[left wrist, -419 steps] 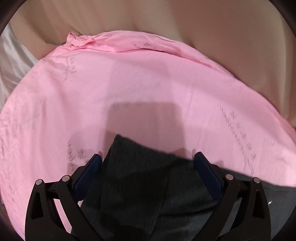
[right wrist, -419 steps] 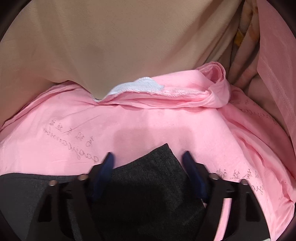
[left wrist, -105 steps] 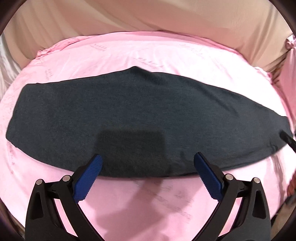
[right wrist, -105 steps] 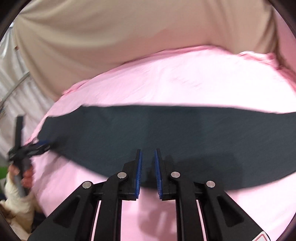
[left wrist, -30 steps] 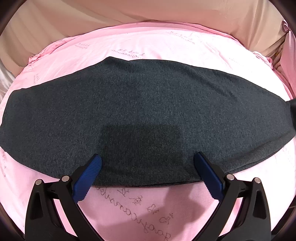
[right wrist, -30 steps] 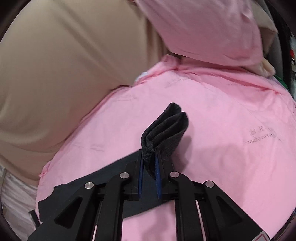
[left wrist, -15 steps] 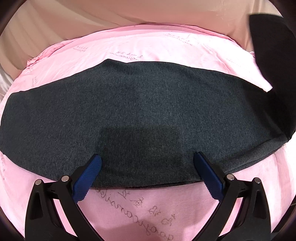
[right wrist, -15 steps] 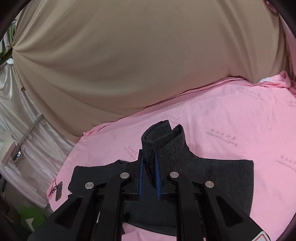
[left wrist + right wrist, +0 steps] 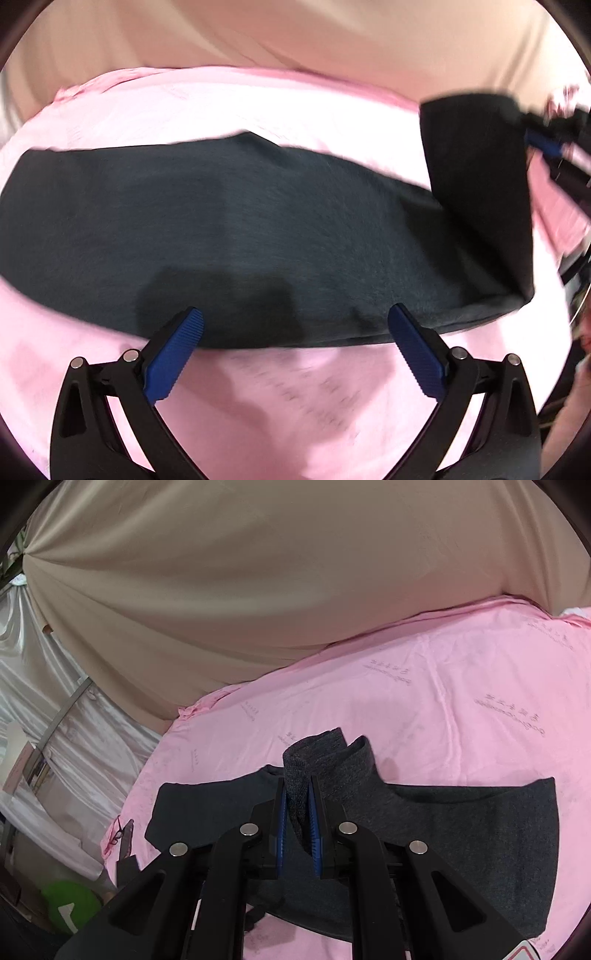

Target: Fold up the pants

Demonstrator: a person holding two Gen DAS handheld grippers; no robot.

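Right gripper [image 9: 298, 814] clamped on raised end of dark grey pants [image 9: 258, 236]; left gripper [image 9: 295, 343] wide open, empty, above near edge; pink sheet [image 9: 443, 709] beneath.

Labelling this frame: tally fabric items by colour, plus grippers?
Dark grey pants: 1
Pink sheet: 1
Beige backdrop cloth: 1
White satin drape: 1
Grippers: 2, left gripper, right gripper
Total: 6
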